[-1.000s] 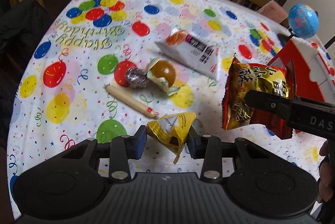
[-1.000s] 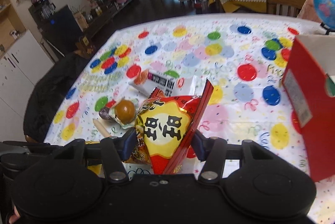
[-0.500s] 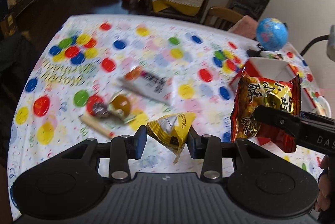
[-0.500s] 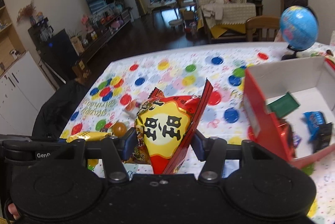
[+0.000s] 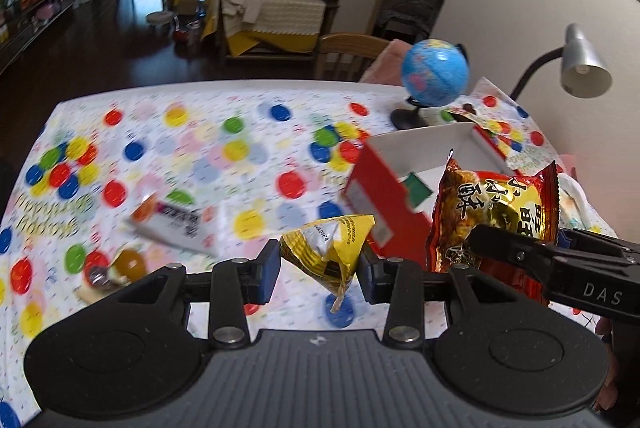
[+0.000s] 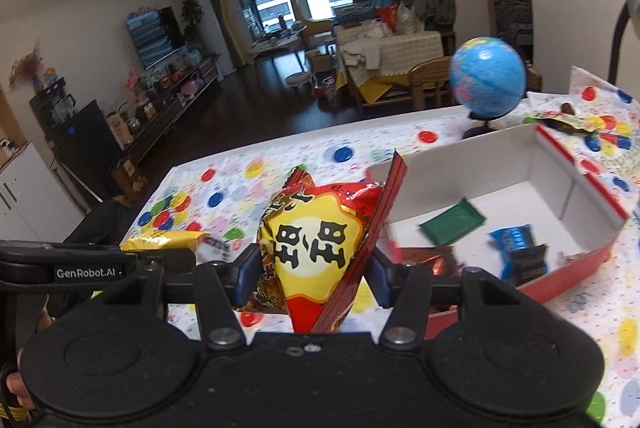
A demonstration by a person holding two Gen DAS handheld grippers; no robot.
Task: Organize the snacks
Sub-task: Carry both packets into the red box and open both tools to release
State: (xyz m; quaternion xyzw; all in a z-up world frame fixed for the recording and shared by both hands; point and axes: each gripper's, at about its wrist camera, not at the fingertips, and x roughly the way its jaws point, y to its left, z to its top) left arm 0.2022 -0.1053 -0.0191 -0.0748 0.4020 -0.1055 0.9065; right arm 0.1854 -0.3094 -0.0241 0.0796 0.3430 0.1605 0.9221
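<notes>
1. Our left hand-held gripper (image 5: 320,270) is closed on a small yellow packet (image 5: 328,248), pads pressing its crumpled sides; the packet hangs in the air above the surface (image 5: 208,156), just short of the red box (image 5: 384,204).
2. Our right hand-held gripper (image 6: 312,274) is clamped on a red-and-yellow bag (image 6: 316,240), held upright beside the box's near wall (image 6: 560,272).
3. We judge both packs light and soft: foil film that crinkles and slides, with air inside. The bag looks puffed, so its contents are probably brittle; a hard squeeze could crush them.
4. The best hold seems to be the mid-body or a sealed seam, where the film bunches and does not slip.
5. The box already holds 1 green packet (image 6: 452,222) and 1 blue one (image 6: 514,240). More snacks lie on the surface, among them a white bar (image 5: 172,224).
</notes>
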